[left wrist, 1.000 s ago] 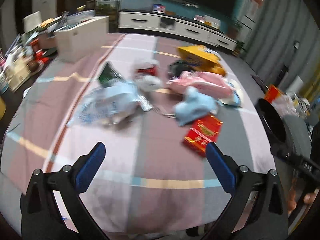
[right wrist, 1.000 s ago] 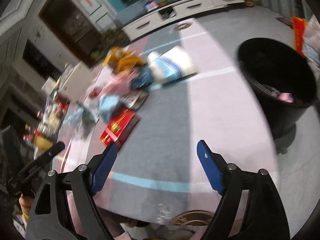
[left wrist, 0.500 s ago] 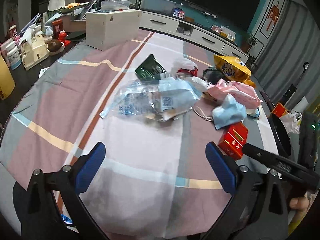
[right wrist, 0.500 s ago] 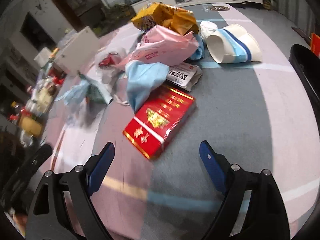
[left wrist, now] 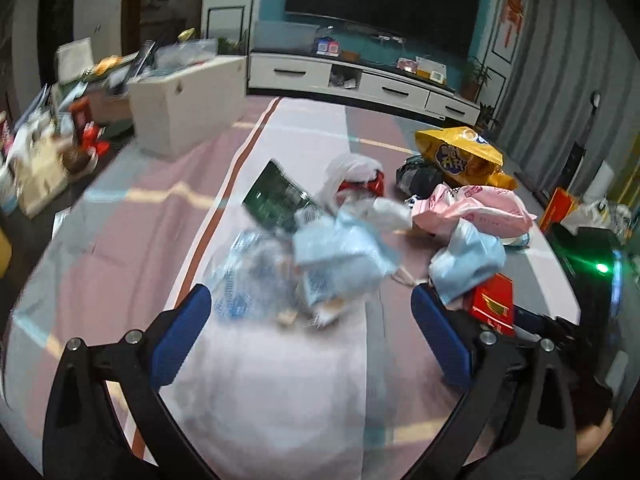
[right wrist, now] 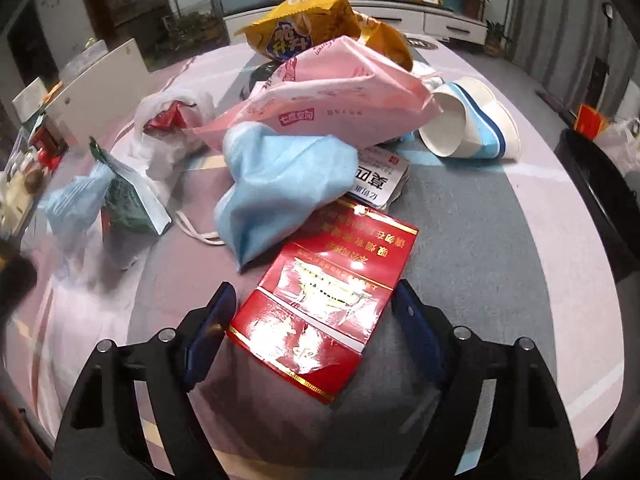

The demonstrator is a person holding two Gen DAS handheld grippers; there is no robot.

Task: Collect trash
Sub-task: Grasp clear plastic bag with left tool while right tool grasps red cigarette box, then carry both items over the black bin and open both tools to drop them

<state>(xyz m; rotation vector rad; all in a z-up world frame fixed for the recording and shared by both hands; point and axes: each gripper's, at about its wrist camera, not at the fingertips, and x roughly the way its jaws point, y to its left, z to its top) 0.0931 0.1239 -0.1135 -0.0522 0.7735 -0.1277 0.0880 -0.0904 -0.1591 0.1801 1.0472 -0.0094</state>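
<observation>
Right gripper (right wrist: 314, 314) spread wide, fingers either side of near end of red cigarette carton (right wrist: 328, 300), no clear contact yet. Carton flat on striped tablecloth (right wrist: 480, 240), far end tucked under crumpled blue face mask (right wrist: 280, 184). Behind mask: pink plastic bag (right wrist: 340, 100), yellow snack bag (right wrist: 304, 32), white-blue paper cups (right wrist: 472, 124) tipped on side, small white pack (right wrist: 380, 180) touching carton's far edge. Black trash bin (right wrist: 600, 192) at right table edge. Left gripper (left wrist: 310, 316) also spread, empty, hovering over blurred clear plastic wrapper (left wrist: 256, 280); green packet (left wrist: 276, 200) just beyond, white box (left wrist: 188, 108) well apart at far left.
</observation>
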